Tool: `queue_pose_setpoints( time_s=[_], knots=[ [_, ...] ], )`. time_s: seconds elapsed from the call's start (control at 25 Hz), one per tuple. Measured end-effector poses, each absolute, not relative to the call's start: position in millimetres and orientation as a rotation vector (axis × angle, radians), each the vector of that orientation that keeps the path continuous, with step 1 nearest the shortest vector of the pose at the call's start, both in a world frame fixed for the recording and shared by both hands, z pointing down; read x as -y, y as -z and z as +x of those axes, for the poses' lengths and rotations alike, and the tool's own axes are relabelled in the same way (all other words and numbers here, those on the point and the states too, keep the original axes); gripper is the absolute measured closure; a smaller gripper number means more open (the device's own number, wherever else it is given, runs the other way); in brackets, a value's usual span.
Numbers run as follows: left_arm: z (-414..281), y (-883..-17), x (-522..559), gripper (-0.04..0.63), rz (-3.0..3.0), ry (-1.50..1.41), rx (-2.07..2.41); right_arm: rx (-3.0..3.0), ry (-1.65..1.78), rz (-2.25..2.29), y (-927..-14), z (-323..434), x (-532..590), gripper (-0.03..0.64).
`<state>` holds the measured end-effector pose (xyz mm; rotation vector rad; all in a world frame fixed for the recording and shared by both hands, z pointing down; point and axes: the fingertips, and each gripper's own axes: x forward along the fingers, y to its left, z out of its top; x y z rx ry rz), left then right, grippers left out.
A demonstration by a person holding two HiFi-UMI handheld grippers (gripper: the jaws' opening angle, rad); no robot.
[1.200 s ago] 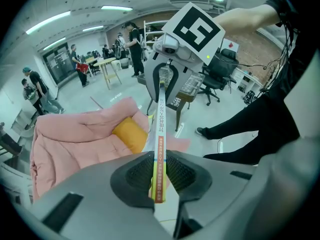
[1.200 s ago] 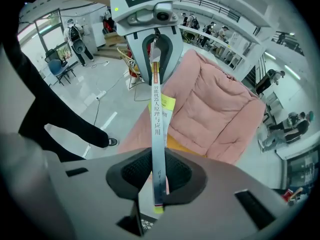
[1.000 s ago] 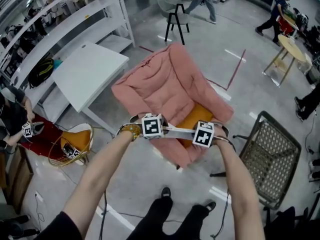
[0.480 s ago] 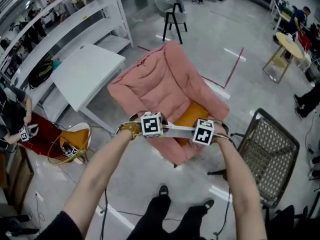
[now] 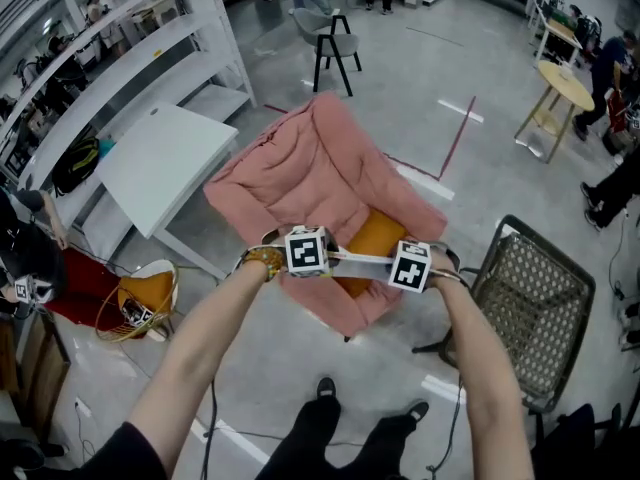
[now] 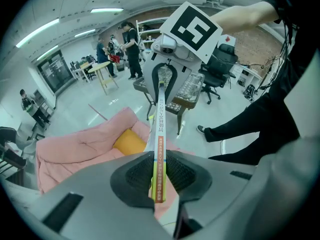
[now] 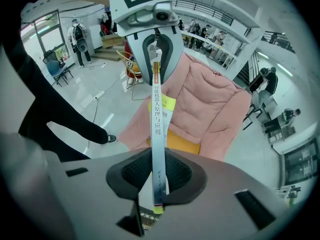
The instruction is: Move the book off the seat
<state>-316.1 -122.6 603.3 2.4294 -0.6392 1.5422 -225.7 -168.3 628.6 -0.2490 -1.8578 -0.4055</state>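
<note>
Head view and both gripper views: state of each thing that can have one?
book: closed, off the seat, held in the air edge-on between the two grippers.
left gripper: shut on one end of the book.
right gripper: shut on the other end.
pink armchair: upright, no book on its seat.
orange cushion: lying on the armchair seat.
wire mesh chair: upright.

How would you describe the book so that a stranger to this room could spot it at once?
Find the big pink padded chair. Above its front edge, the left gripper and right gripper hold the book between them, jaws shut on its ends. It is the thin, pale strip in the air, unlike the orange cushion lying on the chair.
</note>
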Motion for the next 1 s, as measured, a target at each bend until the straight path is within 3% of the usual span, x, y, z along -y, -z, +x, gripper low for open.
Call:
queue_pose_setpoints(
  time_s=[1.0],
  knots=[
    [-191.4,-585.2,182.8,0.523,2.534,-1.627,0.452,1.854,0.291,-0.095,-613.5,-90.1,214.3,0.545]
  ],
)
